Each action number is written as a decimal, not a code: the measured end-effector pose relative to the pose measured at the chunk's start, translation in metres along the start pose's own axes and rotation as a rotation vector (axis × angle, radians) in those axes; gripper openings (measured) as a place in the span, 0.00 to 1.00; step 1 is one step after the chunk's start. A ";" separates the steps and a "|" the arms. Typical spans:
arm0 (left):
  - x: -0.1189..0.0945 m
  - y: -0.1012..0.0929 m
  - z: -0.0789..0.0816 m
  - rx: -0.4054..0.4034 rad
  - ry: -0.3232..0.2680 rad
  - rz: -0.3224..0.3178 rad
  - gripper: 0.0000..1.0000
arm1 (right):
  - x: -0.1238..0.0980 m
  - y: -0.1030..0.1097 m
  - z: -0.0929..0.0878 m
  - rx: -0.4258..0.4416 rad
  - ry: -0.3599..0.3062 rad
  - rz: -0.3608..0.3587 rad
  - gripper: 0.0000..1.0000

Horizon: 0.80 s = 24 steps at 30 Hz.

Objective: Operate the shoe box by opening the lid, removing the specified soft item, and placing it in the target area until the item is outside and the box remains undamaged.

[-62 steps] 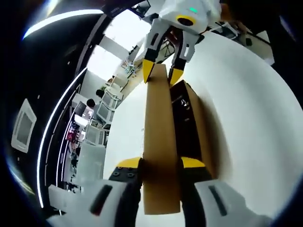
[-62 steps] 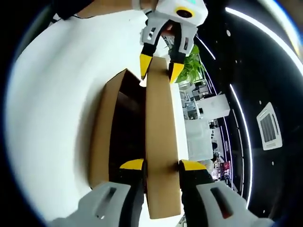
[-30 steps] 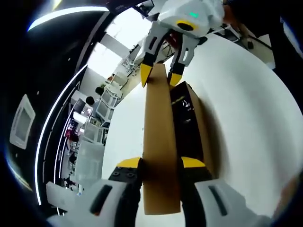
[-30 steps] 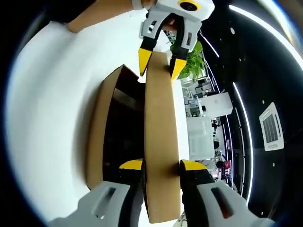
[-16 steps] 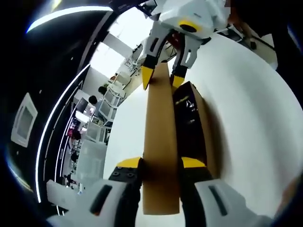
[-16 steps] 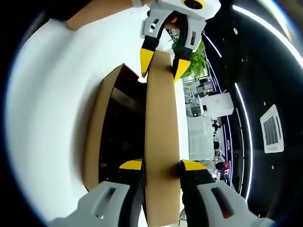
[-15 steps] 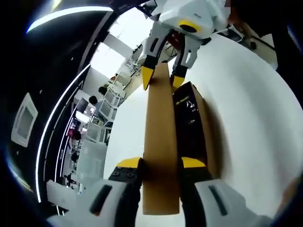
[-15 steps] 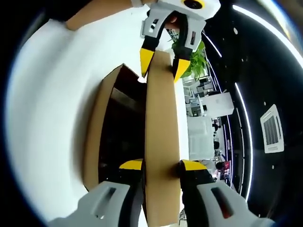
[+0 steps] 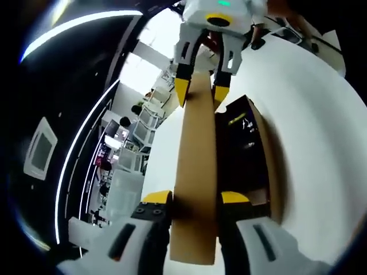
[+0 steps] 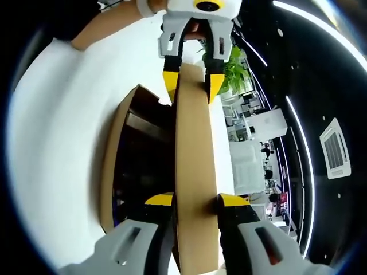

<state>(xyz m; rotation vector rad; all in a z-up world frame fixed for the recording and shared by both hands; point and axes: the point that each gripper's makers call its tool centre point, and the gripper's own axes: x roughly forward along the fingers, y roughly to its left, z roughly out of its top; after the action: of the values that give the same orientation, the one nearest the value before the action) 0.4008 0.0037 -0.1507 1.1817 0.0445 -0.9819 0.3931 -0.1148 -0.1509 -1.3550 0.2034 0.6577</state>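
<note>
A brown cardboard shoe box (image 9: 274, 172) (image 10: 109, 172) stands on a white table. Its lid (image 9: 196, 154) (image 10: 194, 149) is raised and seen edge-on, running up the middle of both views. My left gripper (image 9: 195, 199) (image 10: 192, 86) is shut on one end of the lid. At the opposite end my right gripper (image 10: 196, 200) (image 9: 202, 91) is shut on it too. The box's inside (image 9: 243, 154) (image 10: 143, 166) is dark, with dark contents and a small yellow mark (image 9: 237, 121); I cannot make out what lies in it.
The white table (image 9: 327, 132) (image 10: 57, 132) spreads out beside the box. A person's forearm (image 10: 106, 26) reaches in behind the left gripper. Beyond the table's edge are a green plant (image 10: 232, 66), white desks and monitors (image 9: 129, 166), and dark ceiling with strip lights.
Both grippers stay shut on the lid. The lid has swung a little further up and the dark opening of the box shows wider. Both views have shifted slightly.
</note>
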 end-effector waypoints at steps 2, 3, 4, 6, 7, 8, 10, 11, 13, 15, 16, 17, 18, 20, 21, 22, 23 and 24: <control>0.000 0.002 0.000 0.000 -0.004 0.008 0.31 | 0.001 -0.002 0.000 0.004 -0.003 0.008 0.28; 0.001 0.003 0.000 0.001 -0.006 0.013 0.31 | 0.001 -0.004 0.000 0.008 -0.005 0.010 0.28; 0.002 0.007 0.000 -0.001 -0.010 0.027 0.31 | 0.001 -0.006 0.000 0.011 -0.007 0.012 0.27; 0.003 0.010 0.000 -0.004 -0.015 0.040 0.31 | 0.002 -0.009 -0.001 0.016 -0.010 0.015 0.27; 0.003 0.012 0.000 -0.004 -0.020 0.048 0.31 | 0.003 -0.011 -0.001 0.021 -0.013 0.019 0.27; 0.004 0.014 0.000 -0.003 -0.023 0.055 0.31 | 0.003 -0.013 -0.001 0.024 -0.015 0.023 0.27; 0.004 0.017 0.000 -0.002 -0.029 0.068 0.31 | 0.004 -0.015 -0.001 0.029 -0.020 0.034 0.27; 0.005 0.019 0.000 -0.001 -0.032 0.074 0.31 | 0.004 -0.016 -0.001 0.032 -0.022 0.041 0.27; 0.006 0.021 0.000 -0.001 -0.036 0.084 0.30 | 0.005 -0.019 -0.001 0.037 -0.026 0.054 0.27; 0.006 0.023 0.000 -0.002 -0.041 0.094 0.30 | 0.006 -0.021 -0.001 0.046 -0.030 0.080 0.27; 0.007 0.025 -0.001 -0.001 -0.043 0.100 0.30 | 0.007 -0.022 -0.001 0.048 -0.031 0.085 0.27; 0.007 0.026 -0.001 -0.001 -0.044 0.106 0.30 | 0.007 -0.023 -0.001 0.053 -0.033 0.091 0.27; 0.008 0.027 -0.001 -0.001 -0.044 0.110 0.30 | 0.008 -0.024 -0.001 0.060 -0.037 0.100 0.27; 0.008 0.029 -0.001 0.003 -0.047 0.120 0.30 | 0.008 -0.026 -0.002 0.074 -0.045 0.109 0.27; 0.009 0.031 -0.001 0.000 -0.049 0.127 0.30 | 0.009 -0.027 -0.002 0.081 -0.050 0.114 0.27; 0.009 0.032 -0.001 0.001 -0.050 0.131 0.30 | 0.009 -0.028 -0.002 0.083 -0.052 0.116 0.27; 0.010 0.033 -0.001 0.000 -0.051 0.137 0.30 | 0.010 -0.029 -0.002 0.087 -0.053 0.119 0.27; 0.010 0.035 -0.001 0.000 -0.052 0.144 0.29 | 0.011 -0.030 -0.002 0.088 -0.053 0.121 0.27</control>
<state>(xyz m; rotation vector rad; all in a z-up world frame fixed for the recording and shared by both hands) 0.4306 -0.0003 -0.1305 1.1430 -0.0807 -0.8853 0.4182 -0.1151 -0.1318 -1.2460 0.2703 0.7764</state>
